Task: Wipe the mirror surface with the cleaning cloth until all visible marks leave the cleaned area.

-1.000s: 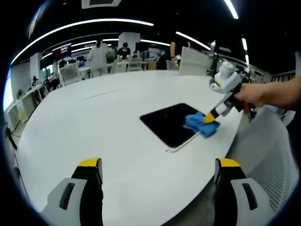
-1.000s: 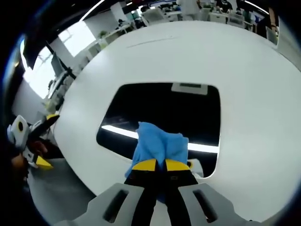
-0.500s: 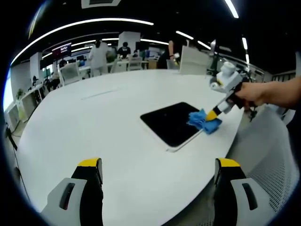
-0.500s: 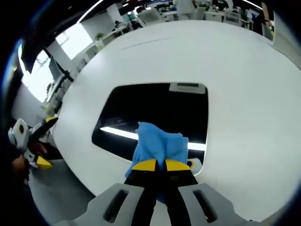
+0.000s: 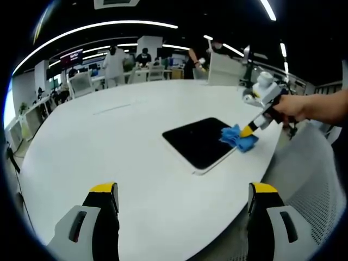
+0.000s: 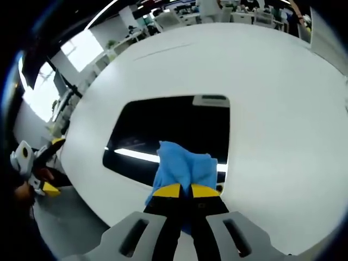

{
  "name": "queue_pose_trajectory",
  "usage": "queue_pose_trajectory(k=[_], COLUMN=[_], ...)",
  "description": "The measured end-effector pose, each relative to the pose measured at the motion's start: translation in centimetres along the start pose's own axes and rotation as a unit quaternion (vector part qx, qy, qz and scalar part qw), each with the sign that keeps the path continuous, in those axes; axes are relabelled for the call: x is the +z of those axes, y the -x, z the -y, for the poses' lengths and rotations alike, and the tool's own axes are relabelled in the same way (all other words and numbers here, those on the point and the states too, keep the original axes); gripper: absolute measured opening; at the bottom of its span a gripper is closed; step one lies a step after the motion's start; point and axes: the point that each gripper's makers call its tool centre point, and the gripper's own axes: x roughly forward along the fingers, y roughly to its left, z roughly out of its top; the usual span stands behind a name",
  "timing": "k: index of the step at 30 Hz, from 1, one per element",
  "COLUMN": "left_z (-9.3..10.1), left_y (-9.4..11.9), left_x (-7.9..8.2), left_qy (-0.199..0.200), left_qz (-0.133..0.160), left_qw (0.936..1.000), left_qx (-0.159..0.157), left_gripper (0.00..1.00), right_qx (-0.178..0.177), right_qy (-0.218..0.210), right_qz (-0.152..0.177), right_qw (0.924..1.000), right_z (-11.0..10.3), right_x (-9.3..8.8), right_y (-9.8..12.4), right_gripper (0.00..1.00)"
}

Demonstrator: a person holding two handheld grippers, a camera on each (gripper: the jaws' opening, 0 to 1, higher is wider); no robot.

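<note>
A dark rectangular mirror lies flat on the white round table. My right gripper is shut on a blue cleaning cloth, which presses on the mirror's near right corner by the table edge. A bright ceiling light reflects as a streak on the glass just beyond the cloth. My left gripper stands open above the near part of the table, well short of the mirror, with nothing between its yellow-tipped fingers.
A person's hand holds the right gripper from the right. A white mesh chair stands off the table's right edge. Desks, chairs and people fill the far office. The left gripper appears at the left of the right gripper view.
The right gripper has slid the cloth a little to the right along the mirror's near edge toward its corner. The left gripper has stayed put.
</note>
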Motion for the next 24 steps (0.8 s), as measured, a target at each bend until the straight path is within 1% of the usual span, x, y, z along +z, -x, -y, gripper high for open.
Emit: queue_pose_trajectory(k=[5, 24], left_z=[-0.01, 0.11], left_y=[0.05, -0.01], left_x=[0.00, -0.17], left_qy=[0.001, -0.002], left_qz=[0.000, -0.003], left_qw=[1.0000, 1.0000], left_qx=[0.001, -0.003], left_gripper=[0.99, 0.99], right_qx=[0.000, -0.007], right_qy=[-0.007, 0.001], right_qz=[0.000, -0.001], right_qw=[1.0000, 1.0000], right_z=[0.41, 0.60], right_x=[-0.08, 0.10], right_y=[0.16, 0.02], right_gripper=[0.00, 0.00])
